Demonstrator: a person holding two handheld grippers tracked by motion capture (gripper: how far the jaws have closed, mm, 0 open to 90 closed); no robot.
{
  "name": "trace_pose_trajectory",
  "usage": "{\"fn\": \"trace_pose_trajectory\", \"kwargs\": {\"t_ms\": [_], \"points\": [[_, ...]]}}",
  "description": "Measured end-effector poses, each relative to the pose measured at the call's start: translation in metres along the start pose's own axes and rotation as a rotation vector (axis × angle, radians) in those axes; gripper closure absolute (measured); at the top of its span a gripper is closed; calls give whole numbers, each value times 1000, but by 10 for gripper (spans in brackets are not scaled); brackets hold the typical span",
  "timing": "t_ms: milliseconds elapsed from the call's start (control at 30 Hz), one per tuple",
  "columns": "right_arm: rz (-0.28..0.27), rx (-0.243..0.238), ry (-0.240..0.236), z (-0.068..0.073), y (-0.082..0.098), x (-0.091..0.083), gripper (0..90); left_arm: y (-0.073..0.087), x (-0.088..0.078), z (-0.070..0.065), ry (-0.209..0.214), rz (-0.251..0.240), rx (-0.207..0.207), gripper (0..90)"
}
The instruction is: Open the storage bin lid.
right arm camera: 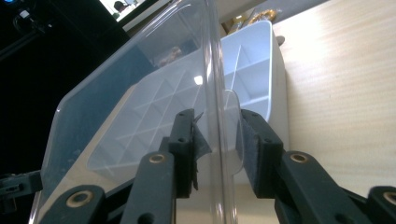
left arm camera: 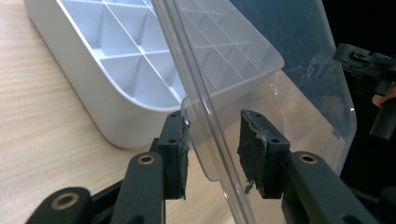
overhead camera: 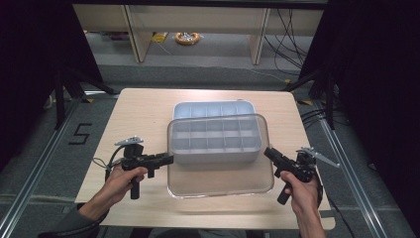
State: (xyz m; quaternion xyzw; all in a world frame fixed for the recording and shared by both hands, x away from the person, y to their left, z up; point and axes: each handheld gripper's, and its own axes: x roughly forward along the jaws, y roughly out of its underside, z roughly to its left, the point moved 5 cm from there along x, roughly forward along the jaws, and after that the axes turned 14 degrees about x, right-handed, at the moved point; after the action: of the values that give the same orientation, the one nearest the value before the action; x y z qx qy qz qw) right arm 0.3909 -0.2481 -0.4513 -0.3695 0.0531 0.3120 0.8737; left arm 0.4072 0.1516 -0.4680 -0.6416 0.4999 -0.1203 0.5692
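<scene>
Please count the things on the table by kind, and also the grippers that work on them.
White divided tray: 1
Clear plastic lid: 1
Grippers, left gripper and right gripper: 2
Total: 4

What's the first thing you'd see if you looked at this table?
A big see-through lid held up in the middle of the wooden table, one side in the left tongs, the other in the right tongs. Right behind and under it sits a white box split into lots of little empty squares. A person's hands come in from the bottom, one holding each tool.
</scene>
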Motion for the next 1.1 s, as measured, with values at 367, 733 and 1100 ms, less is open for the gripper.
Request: {"fn": "trace_pose_trajectory", "kwargs": {"t_ms": [367,733,1100], "points": [[28,8,9,-7,20,-11,682,17,-1,-4,9,33,5,617],[37,21,7,-11,32,-21,679,28,-7,-14,25,43,19,619],[54,53,16,-14,48,-32,679,39,-10,-19,42,58,17,619]]}}
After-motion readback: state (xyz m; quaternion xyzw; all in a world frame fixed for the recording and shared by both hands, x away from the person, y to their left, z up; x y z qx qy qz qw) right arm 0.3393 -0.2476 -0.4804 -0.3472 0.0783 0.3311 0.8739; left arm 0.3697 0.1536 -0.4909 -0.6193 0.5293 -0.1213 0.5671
